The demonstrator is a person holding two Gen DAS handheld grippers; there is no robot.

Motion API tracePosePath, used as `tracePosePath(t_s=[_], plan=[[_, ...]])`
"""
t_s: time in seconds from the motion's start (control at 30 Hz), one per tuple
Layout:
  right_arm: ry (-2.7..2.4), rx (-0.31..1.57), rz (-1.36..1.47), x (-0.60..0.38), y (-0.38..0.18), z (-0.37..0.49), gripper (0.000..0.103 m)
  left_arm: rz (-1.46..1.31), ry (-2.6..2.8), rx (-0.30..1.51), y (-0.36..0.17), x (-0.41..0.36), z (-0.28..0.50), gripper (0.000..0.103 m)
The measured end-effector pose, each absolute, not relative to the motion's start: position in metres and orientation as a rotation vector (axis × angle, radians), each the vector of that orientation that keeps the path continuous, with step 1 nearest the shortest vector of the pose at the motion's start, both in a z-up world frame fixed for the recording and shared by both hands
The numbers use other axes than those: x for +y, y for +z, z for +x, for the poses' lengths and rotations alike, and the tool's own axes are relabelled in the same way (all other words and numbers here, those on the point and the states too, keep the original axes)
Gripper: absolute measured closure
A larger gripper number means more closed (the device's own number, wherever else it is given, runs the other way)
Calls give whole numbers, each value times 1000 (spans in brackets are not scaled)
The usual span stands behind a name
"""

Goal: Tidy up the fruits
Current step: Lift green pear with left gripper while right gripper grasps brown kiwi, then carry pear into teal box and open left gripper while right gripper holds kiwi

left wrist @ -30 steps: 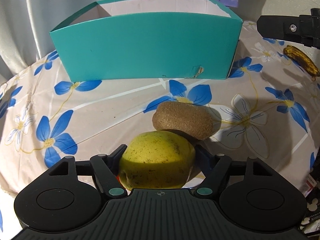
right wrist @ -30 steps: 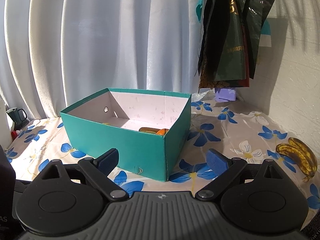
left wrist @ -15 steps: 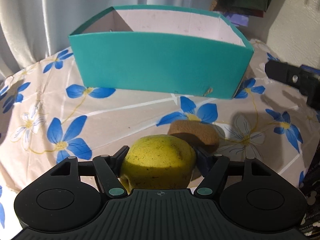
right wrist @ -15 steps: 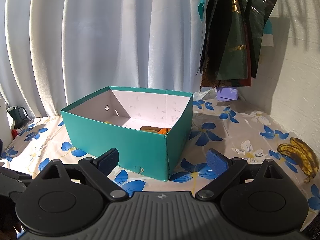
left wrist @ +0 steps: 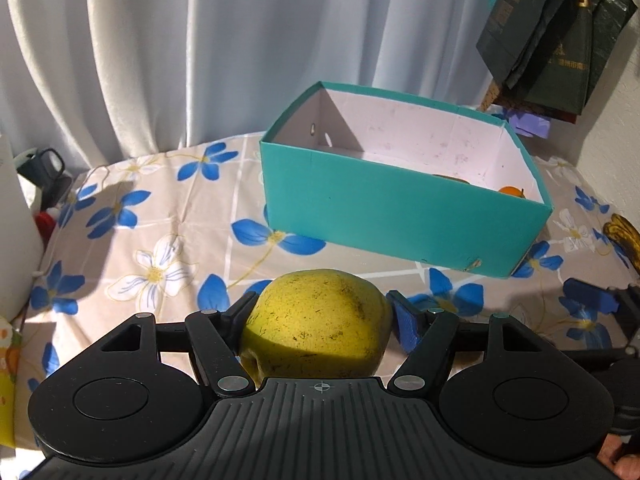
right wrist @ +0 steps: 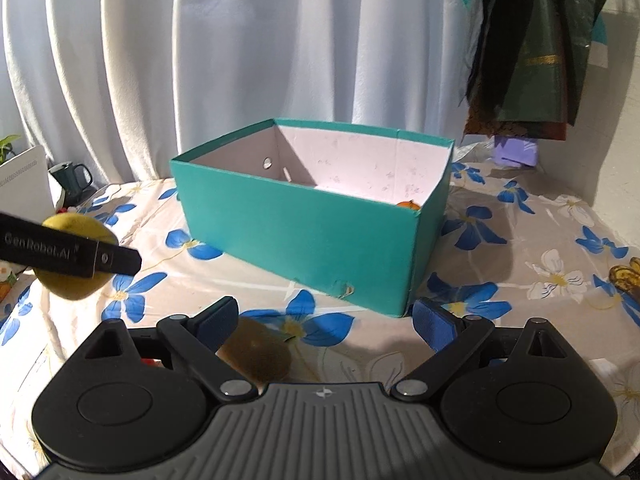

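My left gripper point(left wrist: 320, 316) is shut on a yellow-green speckled pear point(left wrist: 316, 320) and holds it above the flowered tablecloth, in front of the teal box point(left wrist: 400, 212). The pear point(right wrist: 74, 258) and the left gripper's finger point(right wrist: 72, 252) also show at the left of the right wrist view. My right gripper point(right wrist: 326, 320) is open and empty, low over the cloth, with a brown kiwi point(right wrist: 256, 354) just inside its left finger. The teal box point(right wrist: 304, 232) is open-topped and holds an orange fruit point(right wrist: 408, 205).
Spotted bananas point(right wrist: 626, 276) lie on the cloth at the far right. A dark mug point(right wrist: 72, 178) and a white object point(right wrist: 24, 180) stand at the left edge. Curtains hang behind the table, and dark bags point(right wrist: 532, 48) hang at the upper right.
My left gripper has lifted the pear off the cloth and away from the kiwi, swinging left. My right gripper has come down toward the kiwi.
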State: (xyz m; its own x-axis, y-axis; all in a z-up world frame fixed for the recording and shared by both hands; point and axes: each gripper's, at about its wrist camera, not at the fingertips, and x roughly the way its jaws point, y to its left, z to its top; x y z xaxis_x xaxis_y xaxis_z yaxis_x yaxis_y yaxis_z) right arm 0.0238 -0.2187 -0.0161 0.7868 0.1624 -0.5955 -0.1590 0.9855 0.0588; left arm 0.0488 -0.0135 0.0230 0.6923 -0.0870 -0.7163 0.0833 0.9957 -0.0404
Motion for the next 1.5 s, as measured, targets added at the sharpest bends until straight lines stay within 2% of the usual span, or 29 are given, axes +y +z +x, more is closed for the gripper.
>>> tracePosePath(t_s=[0.4,0.8,0.9,0.93,0.97,1.5], plan=[[287,758,-78,-179,-53,45,12,-15,-82,807,25,-4,41,29],[309,820,-89,-172,-67,59,38,-20,-76,810,25,-2,43,29],[311,810,-109,-170,-68,59,46,-17,-78,811,25,-2,43,29],[320,806,-109,-169,-68,58,53,-17,-79,813,25,-3,43,29],[323,804,-112,-169,-67,58,55,-17,-79,814,25,-3,43,29],[167,704,13,-217,-23,48,55,50,-152,758,51,-32,66,29]])
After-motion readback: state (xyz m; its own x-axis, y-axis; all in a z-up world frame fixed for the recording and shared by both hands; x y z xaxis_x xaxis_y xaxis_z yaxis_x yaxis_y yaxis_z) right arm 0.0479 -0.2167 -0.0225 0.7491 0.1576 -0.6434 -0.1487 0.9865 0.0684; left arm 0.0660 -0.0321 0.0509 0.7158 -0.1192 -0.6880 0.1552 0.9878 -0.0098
